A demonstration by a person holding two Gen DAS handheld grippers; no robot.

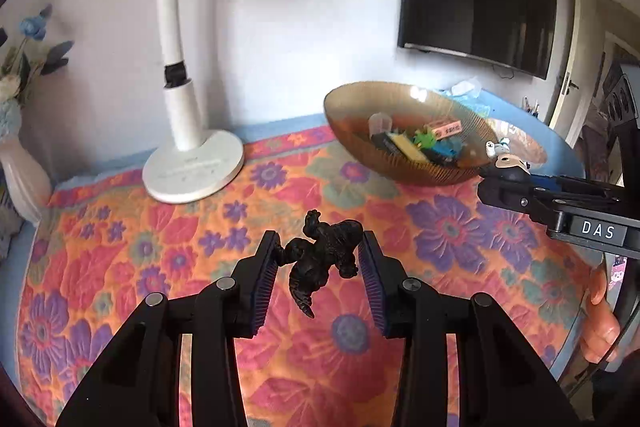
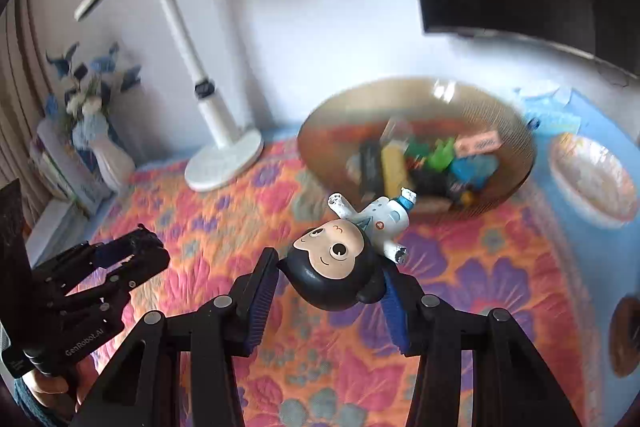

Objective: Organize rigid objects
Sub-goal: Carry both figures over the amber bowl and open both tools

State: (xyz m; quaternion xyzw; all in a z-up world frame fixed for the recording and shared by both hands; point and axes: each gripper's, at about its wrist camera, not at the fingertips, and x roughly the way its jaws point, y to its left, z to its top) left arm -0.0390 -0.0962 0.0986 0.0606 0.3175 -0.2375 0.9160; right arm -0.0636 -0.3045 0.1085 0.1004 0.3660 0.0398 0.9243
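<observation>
- Both claws were loaded: the left gripper (image 1: 320, 259) pinched a black dinosaur figure (image 1: 324, 255) between its ribbed pads, and the right gripper (image 2: 330, 281) was clamped on the dark round head of an astronaut figurine (image 2: 360, 243), whose white body stuck out past the fingertips toward the bowl.
- Under both lay the flowered quilt (image 1: 460, 235) covering the table, with no other loose toys showing on the stretch of it in view.
- At the back stood the amber ribbed bowl (image 1: 360, 107), apparently the collecting place; both toys hung in the air short of it, neither over its rim.
- Inside the bowl several small things were already piled: a yellow block (image 1: 408, 147), a green toy (image 1: 425, 138), a pink eraser-like box (image 1: 446, 128) and some blue pieces.
- Judged from that, the sorting looked well advanced, with these two figures left to carry across and release into the bowl.
</observation>
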